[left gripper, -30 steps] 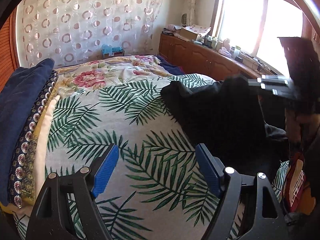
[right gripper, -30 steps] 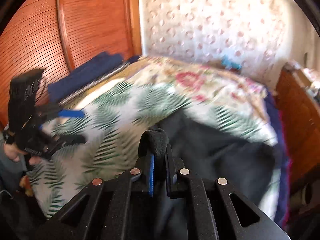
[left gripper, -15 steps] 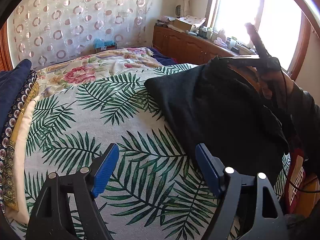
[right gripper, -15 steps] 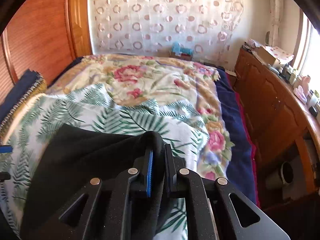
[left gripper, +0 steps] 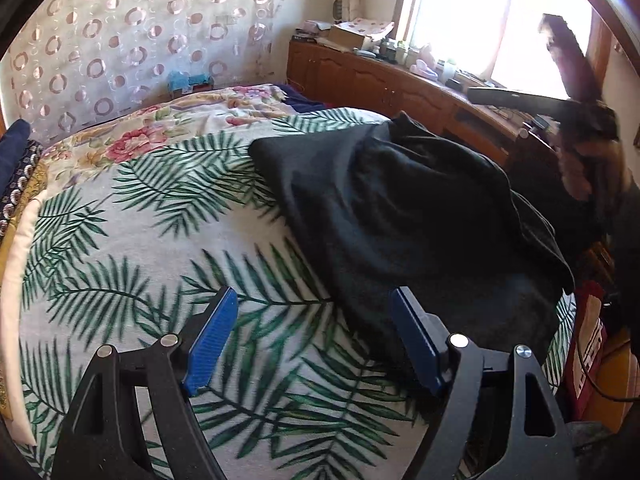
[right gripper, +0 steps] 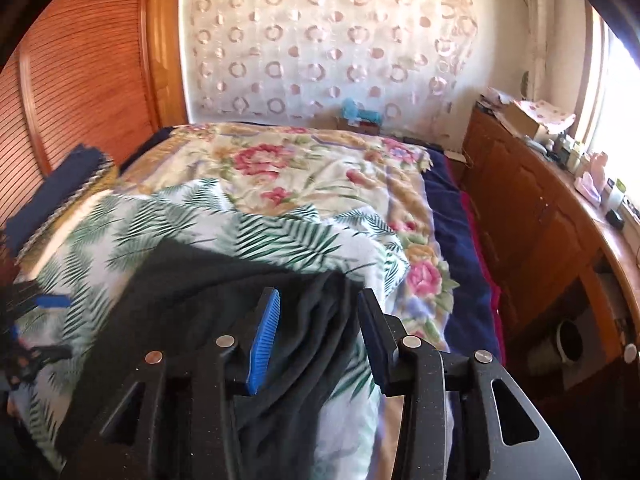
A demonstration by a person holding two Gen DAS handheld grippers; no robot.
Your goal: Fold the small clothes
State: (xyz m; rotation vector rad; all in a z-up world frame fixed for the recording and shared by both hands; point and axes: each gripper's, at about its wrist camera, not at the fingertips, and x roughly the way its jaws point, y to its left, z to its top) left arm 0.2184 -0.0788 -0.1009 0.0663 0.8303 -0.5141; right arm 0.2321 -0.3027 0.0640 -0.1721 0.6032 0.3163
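Observation:
A black garment (left gripper: 400, 216) lies rumpled on the right part of the leaf-print bedspread (left gripper: 140, 240). It also shows in the right wrist view (right gripper: 192, 320), spreading left and hanging toward me. My left gripper (left gripper: 316, 332) is open and empty, low over the bedspread at the garment's near left edge. My right gripper (right gripper: 318, 328) is open, its jaws on either side of a fold of the garment without pinching it. The right gripper also shows raised at the far right of the left wrist view (left gripper: 516, 98).
A floral blanket (right gripper: 304, 168) covers the far half of the bed. Folded navy bedding (right gripper: 56, 192) is stacked at the left edge. A wooden cabinet (right gripper: 532, 216) with clutter runs along the right under the window. A red bag (left gripper: 588, 344) sits by the bed's right side.
My right gripper has opened and let go of the black garment, which has dropped onto the bed. The left gripper has stayed open and shifted slightly.

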